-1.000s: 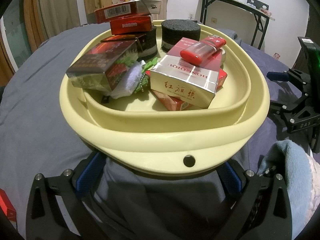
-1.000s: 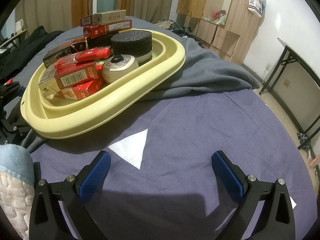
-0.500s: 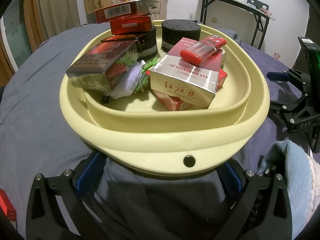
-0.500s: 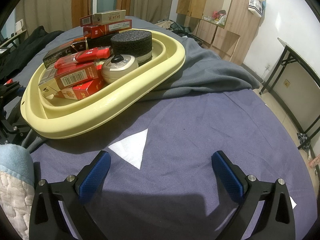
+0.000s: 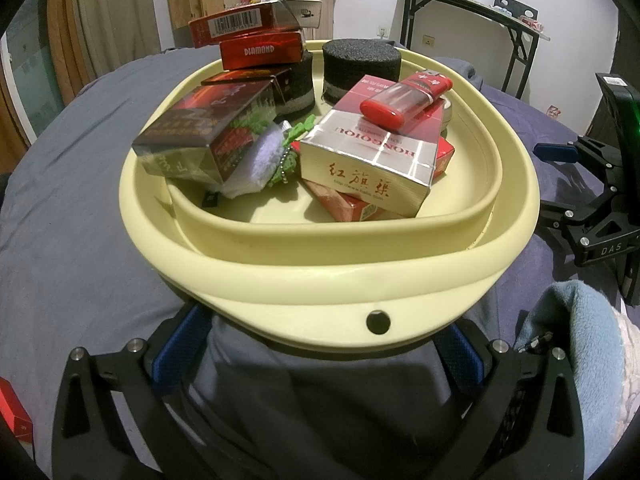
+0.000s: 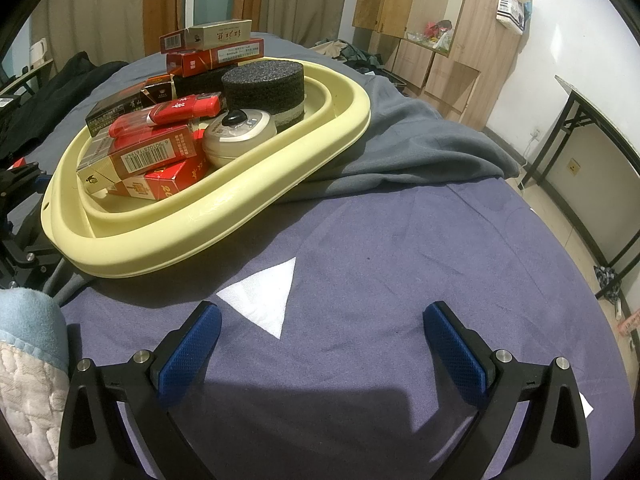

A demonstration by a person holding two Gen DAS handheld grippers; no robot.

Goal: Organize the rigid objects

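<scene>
A pale yellow collapsible basin (image 5: pixel 328 276) sits on a grey blanket (image 6: pixel 420 148) spread over the purple-covered worktop (image 6: pixel 400 248), its near rim just above the left gripper (image 5: pixel 320 350), whose blue-padded fingers (image 5: pixel 174 354) are spread wide with the rim's edge between them but not pinched. Inside the basin, a silver-and-red cigarette pack (image 5: pixel 368 164) lies on top of other red packs, with a red lighter (image 5: pixel 404 98) resting across it. To the left sits a dark cigarette box (image 5: pixel 204 128), leaning on a white-and-green knitted item (image 5: pixel 264 156). At the far side stand two black foam discs (image 5: pixel 362 68), the left one carrying two stacked red packs (image 5: pixel 256 36). A round cream device (image 6: pixel 240 134) lies beside the right disc. The right gripper (image 6: pixel 320 344) hovers over bare purple cloth near a white triangle (image 6: pixel 264 296), fingers released and wide apart, holding nothing.
</scene>
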